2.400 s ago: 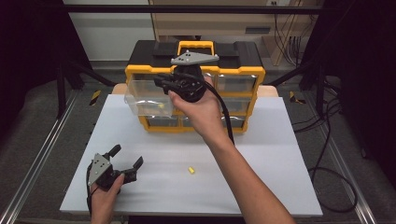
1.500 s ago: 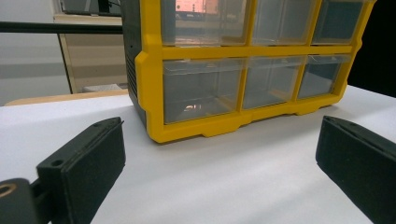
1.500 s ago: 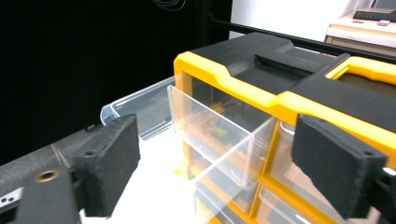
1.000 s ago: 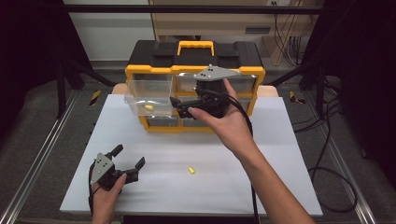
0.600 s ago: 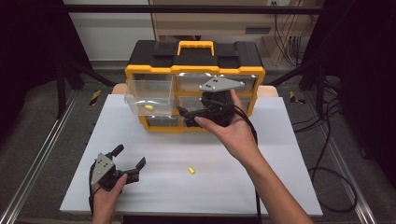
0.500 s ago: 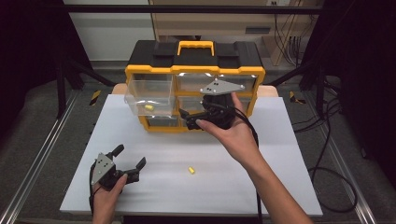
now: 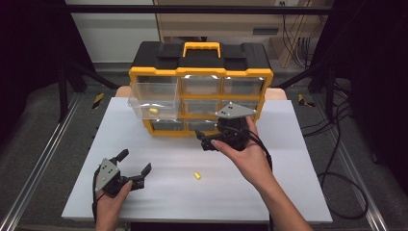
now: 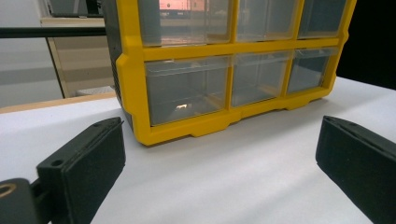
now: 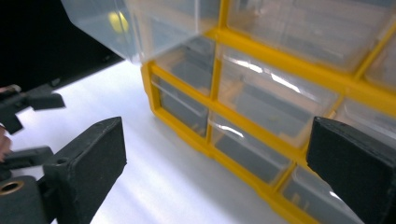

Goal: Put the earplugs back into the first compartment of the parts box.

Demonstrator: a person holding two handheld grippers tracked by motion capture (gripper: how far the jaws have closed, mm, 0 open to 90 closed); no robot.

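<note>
While empty, right tongs [image 7: 204, 142] near drawer organizer [image 7: 200, 86].

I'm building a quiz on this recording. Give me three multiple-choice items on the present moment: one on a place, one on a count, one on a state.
1. Where does the loose yellow piece lie?
A. on the white table between the two grippers
B. on top of the drawer box
C. between the right gripper's jaws

2. How many drawers are pulled out of the drawer box?
A. none
B. one
C. three

3. How do the left gripper's jaws stand?
A. shut on a drawer
B. shut on nothing
C. open, holding nothing

Answers:
1 A: the high view shows it on the table, apart from the left gripper and the right gripper.
2 B: the top left drawer sticks out, with a yellow piece inside; the others sit flush.
3 C: the left gripper view shows bare table between the spread jaws.
</note>
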